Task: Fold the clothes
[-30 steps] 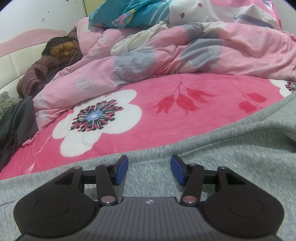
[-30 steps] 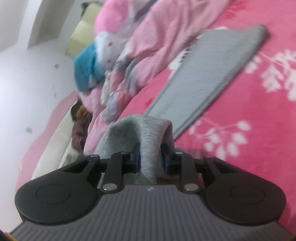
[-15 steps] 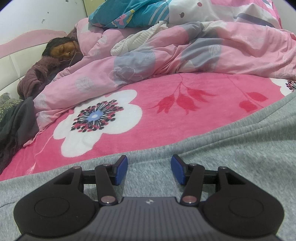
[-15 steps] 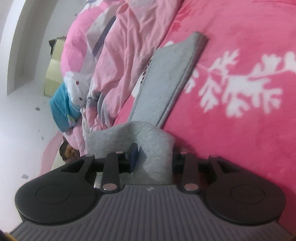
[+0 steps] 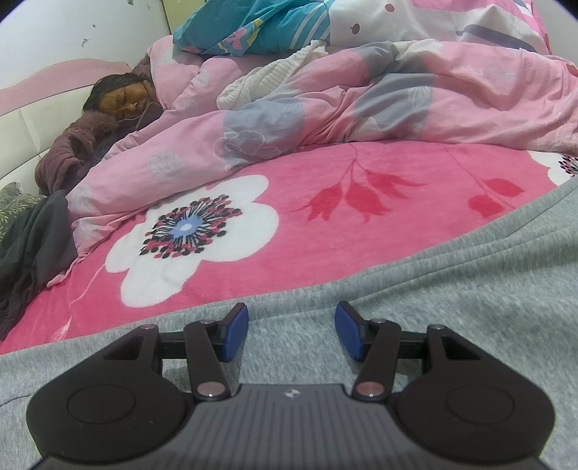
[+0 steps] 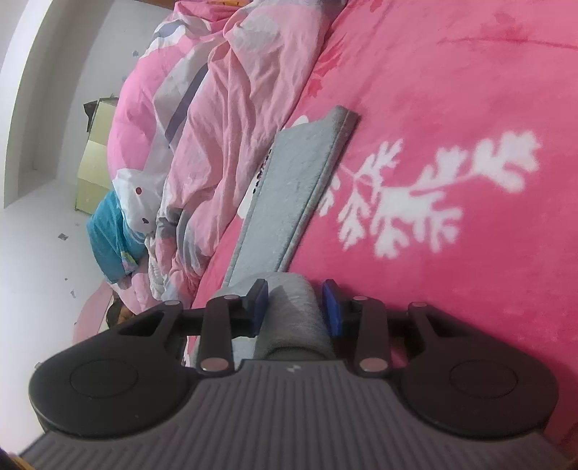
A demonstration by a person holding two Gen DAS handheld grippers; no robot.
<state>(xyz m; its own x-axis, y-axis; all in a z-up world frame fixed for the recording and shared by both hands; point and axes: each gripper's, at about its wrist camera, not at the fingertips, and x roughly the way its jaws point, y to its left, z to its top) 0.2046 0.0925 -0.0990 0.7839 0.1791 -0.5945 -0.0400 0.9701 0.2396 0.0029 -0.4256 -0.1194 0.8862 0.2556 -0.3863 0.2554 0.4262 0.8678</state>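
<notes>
A grey knit garment [image 5: 433, 307] lies spread on the pink flowered blanket [image 5: 325, 235]. My left gripper [image 5: 292, 330] rests just over it, open, its blue pads well apart and nothing between them. In the right wrist view a long grey leg of the garment [image 6: 300, 180] stretches flat across the blanket toward the duvet. Its near end is doubled over into a thick fold [image 6: 292, 321] that sits between the pads of my right gripper [image 6: 295, 305]. The jaws have widened, and a thin gap shows at the right pad [image 6: 330, 307].
A person [image 5: 119, 97] lies asleep under a pink and grey duvet [image 5: 289, 119] along the far side of the bed. Dark clothes [image 5: 29, 246] are heaped at the left edge. A teal pillow [image 5: 253, 25] and a yellow cabinet [image 6: 94, 159] stand beyond.
My right gripper rolled and sank toward the blanket with the grey fold, and its jaws widened around it. The left gripper and the fabric under it stayed put.
</notes>
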